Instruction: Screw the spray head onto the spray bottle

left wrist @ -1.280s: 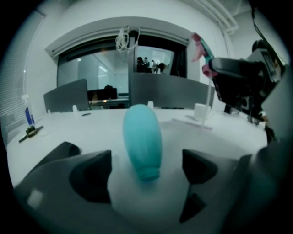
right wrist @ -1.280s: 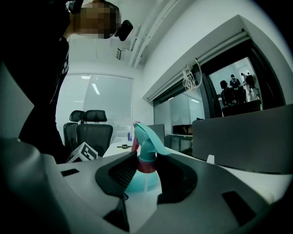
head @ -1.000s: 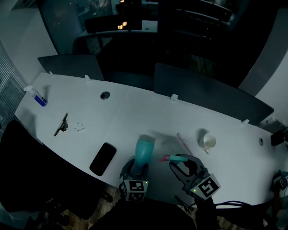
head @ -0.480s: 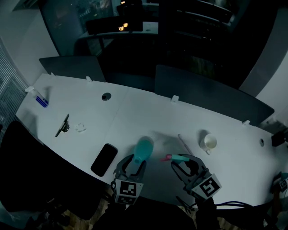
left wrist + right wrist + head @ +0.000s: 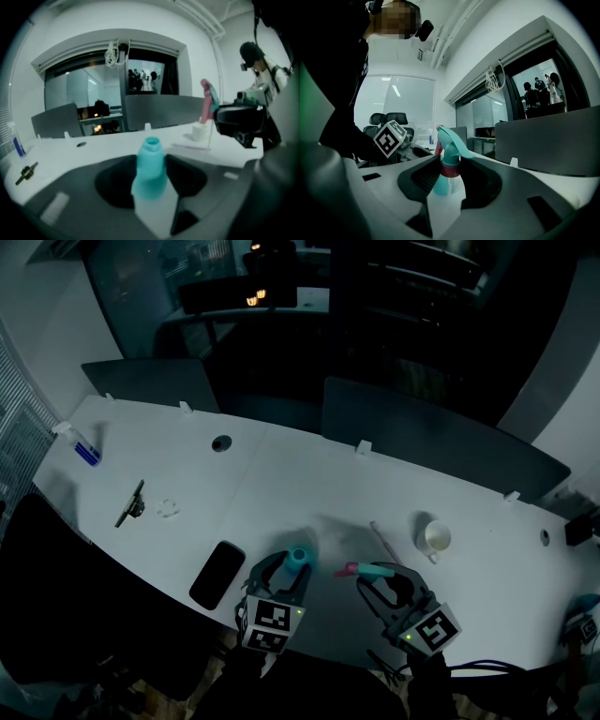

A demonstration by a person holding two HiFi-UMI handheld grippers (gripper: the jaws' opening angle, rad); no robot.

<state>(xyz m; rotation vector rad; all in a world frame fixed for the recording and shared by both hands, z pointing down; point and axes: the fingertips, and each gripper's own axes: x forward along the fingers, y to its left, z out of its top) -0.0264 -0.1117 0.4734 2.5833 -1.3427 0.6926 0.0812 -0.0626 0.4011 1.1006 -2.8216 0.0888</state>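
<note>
Spray bottle [image 5: 298, 557], teal with a bare open neck, sits upright in the left hand-held gripper [image 5: 281, 570], whose jaws have just been closing on it; it seems lifted off the worktop [image 5: 309, 484]. The right hand-held gripper [image 5: 382, 577] pinches the one teal, pink-collared spray head [image 5: 367, 569]. One mug [image 5: 434, 536], one phone [image 5: 217, 574].

The white table [image 5: 309, 484] carries a black phone [image 5: 217, 575], a white mug [image 5: 435, 538] and a small blue bottle [image 5: 84, 452].
</note>
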